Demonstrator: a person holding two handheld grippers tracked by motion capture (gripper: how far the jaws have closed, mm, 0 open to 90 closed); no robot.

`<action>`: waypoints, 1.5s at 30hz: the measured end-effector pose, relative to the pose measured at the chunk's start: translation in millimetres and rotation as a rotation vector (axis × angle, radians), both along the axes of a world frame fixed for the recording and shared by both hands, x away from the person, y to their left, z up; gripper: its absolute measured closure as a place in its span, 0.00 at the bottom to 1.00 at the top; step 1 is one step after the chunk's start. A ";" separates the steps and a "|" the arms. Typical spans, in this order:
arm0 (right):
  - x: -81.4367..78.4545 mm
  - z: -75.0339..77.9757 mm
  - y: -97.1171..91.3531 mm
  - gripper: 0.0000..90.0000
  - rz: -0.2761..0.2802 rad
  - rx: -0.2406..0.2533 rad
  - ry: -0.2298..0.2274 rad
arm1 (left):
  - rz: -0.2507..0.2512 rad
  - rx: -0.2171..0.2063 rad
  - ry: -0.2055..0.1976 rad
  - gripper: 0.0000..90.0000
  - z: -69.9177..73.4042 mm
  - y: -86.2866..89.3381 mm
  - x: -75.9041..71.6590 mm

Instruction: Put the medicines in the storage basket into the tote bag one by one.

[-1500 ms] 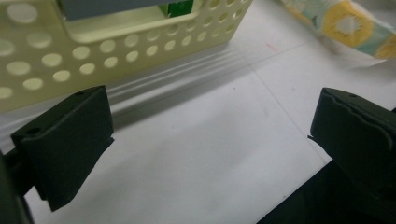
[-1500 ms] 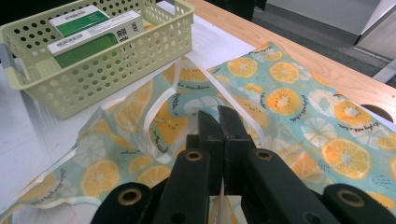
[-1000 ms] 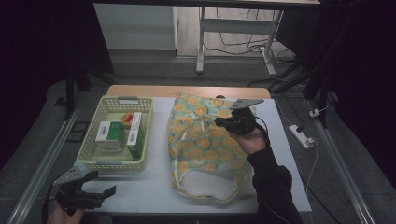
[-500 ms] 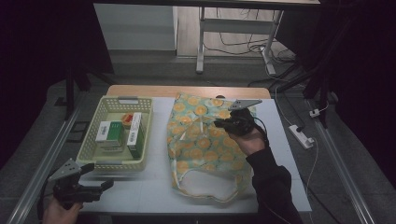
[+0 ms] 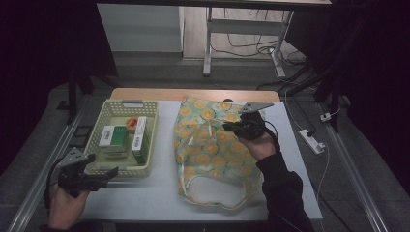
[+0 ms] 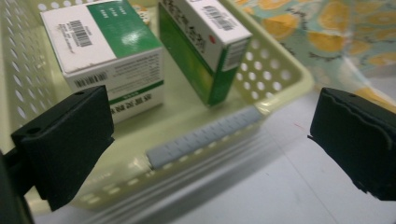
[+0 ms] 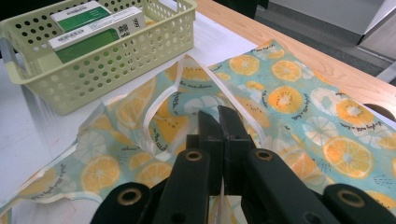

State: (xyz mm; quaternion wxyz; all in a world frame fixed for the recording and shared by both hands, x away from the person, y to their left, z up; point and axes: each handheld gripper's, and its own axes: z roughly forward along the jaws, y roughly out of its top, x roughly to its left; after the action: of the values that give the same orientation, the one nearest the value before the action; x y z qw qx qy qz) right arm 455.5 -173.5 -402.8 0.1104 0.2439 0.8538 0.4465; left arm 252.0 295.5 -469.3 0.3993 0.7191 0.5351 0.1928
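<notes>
Fruit-print bag [image 5: 212, 150] lies lengthwise away from the person; right gripper [image 5: 227, 127] clenched on its fabric

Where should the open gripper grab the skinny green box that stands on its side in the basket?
Take the green box across its two broad green faces, near its white top edge, coming down from above. It stands on a narrow side, so the thin width fits between the left gripper's open jaws, and the basket wall blocks a sideways approach.
</notes>
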 end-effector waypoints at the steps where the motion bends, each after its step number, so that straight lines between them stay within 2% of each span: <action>1: 0.0 0.0 0.0 0.99 0.000 0.000 0.000 | 0.004 0.004 0.005 0.00 -0.1 0.3 3.4; 4: -0.3 0.1 0.4 0.99 0.000 0.000 -0.002 | 0.020 0.049 0.019 0.00 -1.3 -0.7 12.9; 8: -0.5 0.3 0.2 0.99 0.001 -0.002 -0.003 | 0.046 0.082 0.031 0.00 -4.6 0.2 23.0; 11: -0.2 0.2 0.0 0.99 0.001 0.000 -0.003 | 0.064 0.074 0.031 0.00 -5.2 3.7 29.5; 24: 0.0 -0.3 0.1 0.99 0.001 -0.003 -0.001 | 0.102 0.093 0.123 0.00 -1.8 11.0 64.9; 29: -0.5 0.3 0.3 0.99 0.004 -0.004 -0.005 | 0.137 0.142 0.170 0.00 -3.1 7.9 81.7; 38: -0.4 1.7 -1.4 0.99 0.004 0.002 -0.005 | 0.195 0.159 0.257 0.00 -9.2 7.3 102.7; 45: 0.0 0.8 -0.9 0.99 0.004 0.001 -0.004 | 0.203 0.163 0.319 0.00 -10.7 7.8 109.9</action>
State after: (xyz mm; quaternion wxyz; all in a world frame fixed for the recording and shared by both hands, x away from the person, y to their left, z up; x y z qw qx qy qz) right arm 455.6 -174.5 -401.9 0.1110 0.2414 0.8539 0.4475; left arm 361.9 303.3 -479.9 0.2285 0.7129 0.6438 0.1580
